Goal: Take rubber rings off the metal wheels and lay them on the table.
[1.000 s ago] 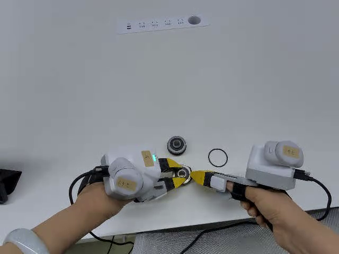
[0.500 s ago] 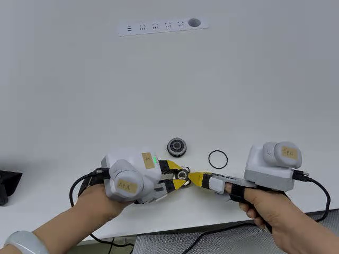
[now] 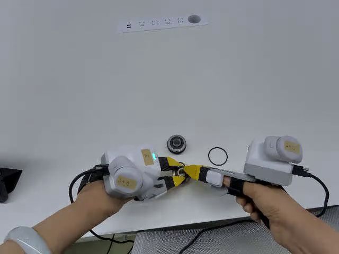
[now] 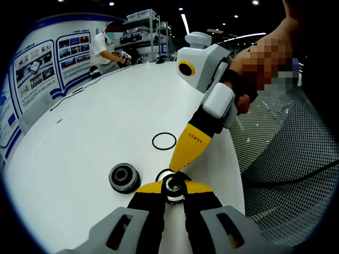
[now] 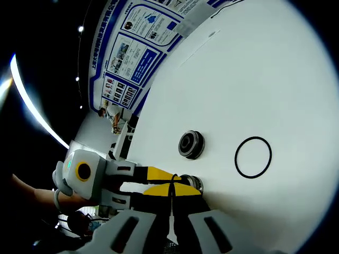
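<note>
The wheel [image 4: 174,186] sits clamped between the yellow-tipped jaws of the left gripper [image 3: 177,173], near the front edge of the white tabletop [image 3: 159,95]. In the left gripper view its round face and hub are turned up toward the camera, so its axle line stands roughly upright. Whether it rests on the tabletop or is raised just off it cannot be told. A thin black rubber ring [image 4: 160,175] shows as an arc along the wheel's rim on the side away from the left gripper. The right gripper [image 3: 192,172] comes in from the other side, nose to nose with the left one. Its long body runs across the head view from right to left and slopes down to a narrow yellow point. Its jaws are pressed together, with the tip touching the wheel's rim where the ring lies, but whether rubber is caught between them is too small to tell. In the right gripper view the wheel [image 5: 193,183] lies just beyond that gripper's closed tips. A second wheel [image 3: 176,144] lies flat on the tabletop just behind the clamped one, black rim around a metal hub, face up. A loose ring [image 3: 208,156] lies flat near it, apart from both wheels. Each gripper is held in a hand. A white power strip [image 3: 161,23] lies far back on the tabletop.
</note>
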A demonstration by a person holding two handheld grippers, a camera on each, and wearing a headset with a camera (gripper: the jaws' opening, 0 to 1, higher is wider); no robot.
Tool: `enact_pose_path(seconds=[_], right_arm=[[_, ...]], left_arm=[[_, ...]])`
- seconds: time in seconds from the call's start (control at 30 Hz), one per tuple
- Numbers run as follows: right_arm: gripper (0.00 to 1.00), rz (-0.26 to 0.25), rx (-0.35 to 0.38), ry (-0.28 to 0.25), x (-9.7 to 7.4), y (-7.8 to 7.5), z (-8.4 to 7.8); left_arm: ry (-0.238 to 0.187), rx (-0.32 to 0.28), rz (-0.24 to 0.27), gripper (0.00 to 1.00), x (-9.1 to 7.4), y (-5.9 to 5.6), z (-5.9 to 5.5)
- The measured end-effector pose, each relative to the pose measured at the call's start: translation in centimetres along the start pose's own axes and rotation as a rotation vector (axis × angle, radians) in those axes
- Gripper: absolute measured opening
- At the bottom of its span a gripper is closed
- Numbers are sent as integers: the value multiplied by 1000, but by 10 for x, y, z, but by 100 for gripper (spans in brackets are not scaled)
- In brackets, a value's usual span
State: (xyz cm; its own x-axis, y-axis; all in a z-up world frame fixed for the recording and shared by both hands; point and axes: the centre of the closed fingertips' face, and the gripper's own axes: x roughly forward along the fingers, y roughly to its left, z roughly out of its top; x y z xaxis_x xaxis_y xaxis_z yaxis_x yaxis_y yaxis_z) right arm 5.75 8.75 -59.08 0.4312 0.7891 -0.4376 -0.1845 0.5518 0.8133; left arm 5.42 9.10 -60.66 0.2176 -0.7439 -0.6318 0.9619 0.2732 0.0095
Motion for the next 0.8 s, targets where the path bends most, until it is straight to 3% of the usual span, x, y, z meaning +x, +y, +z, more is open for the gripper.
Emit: enact_pose_path(seconds=[0.17,0.8], right_arm=[[2,-35,1,-1,-3,-10,-1],[2,-54,-4,8,-2,-13,-4]], left_arm=[[0,1,0,13,0,0,0],[-2,-1,6,14,1,0,1]])
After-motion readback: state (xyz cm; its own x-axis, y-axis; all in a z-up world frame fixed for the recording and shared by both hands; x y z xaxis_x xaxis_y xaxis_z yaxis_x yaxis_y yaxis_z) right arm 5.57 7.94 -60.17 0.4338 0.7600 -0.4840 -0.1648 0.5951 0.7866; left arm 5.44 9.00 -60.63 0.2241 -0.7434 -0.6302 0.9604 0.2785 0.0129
